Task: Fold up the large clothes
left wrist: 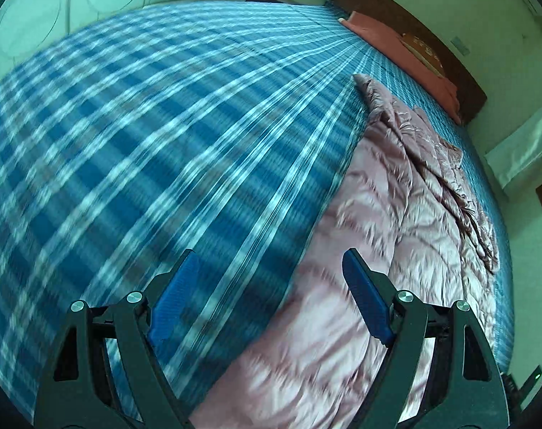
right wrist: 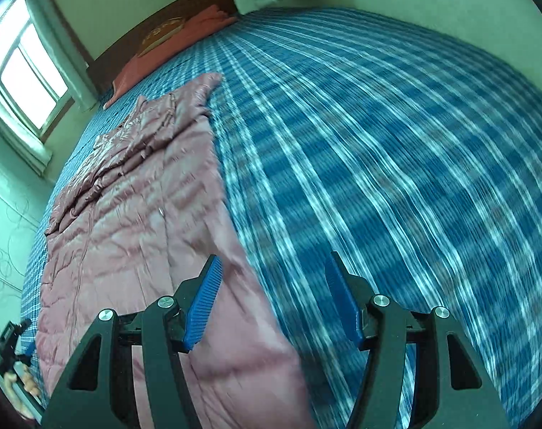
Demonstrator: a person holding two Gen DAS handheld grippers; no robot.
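A large shiny pink quilted coat (left wrist: 396, 214) lies lengthwise on the blue plaid bed (left wrist: 146, 143), folded into a long strip with a crumpled far end. My left gripper (left wrist: 271, 261) is open and empty, above the coat's left edge near its close end. In the right wrist view the coat (right wrist: 138, 207) lies on the left of the bed (right wrist: 396, 143). My right gripper (right wrist: 272, 264) is open and empty, above the coat's right edge. The left gripper also shows in the right wrist view (right wrist: 10, 343) at the bottom left, held in a hand. Both views are motion-blurred.
A red pillow (left wrist: 407, 53) lies against the dark wooden headboard (left wrist: 414, 25) at the far end. A window (right wrist: 24, 68) is in the wall on the coat's side. Walls stand close around the bed.
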